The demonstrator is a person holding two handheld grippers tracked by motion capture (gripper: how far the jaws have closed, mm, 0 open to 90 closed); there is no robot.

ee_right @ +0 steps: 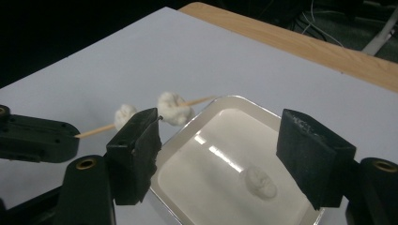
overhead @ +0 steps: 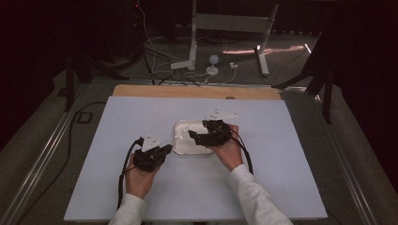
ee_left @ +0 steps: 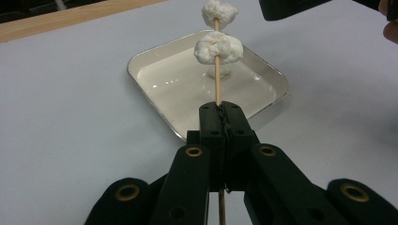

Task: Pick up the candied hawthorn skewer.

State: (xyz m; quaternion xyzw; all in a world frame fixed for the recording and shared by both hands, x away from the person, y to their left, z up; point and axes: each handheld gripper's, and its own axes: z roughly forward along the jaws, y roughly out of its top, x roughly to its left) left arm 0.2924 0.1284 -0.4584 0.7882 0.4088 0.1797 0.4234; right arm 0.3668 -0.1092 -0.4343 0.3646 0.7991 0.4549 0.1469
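Left gripper [ee_left: 219, 110] clamped on skewer [ee_left: 217, 89] with 2 white lumps [ee_left: 218, 47] threaded, held over tray [ee_left: 155, 51]. Right gripper [ee_right: 220, 154] jaws apart, empty, above last lump [ee_right: 261, 182] in tray. Pinch it gently, keep skewer steady, line tip with lump's middle.

- Tray [ee_left: 155, 56]: white inside, silver rim.
- Skewer [ee_left: 217, 89]: pale tan wood.
- Lumps [ee_left: 218, 47]: white.
- Table [overhead: 141, 187]: pale lilac-grey, with a wood-brown far edge.
- Grippers: black.
- Sleeves [overhead: 256, 197]: white.
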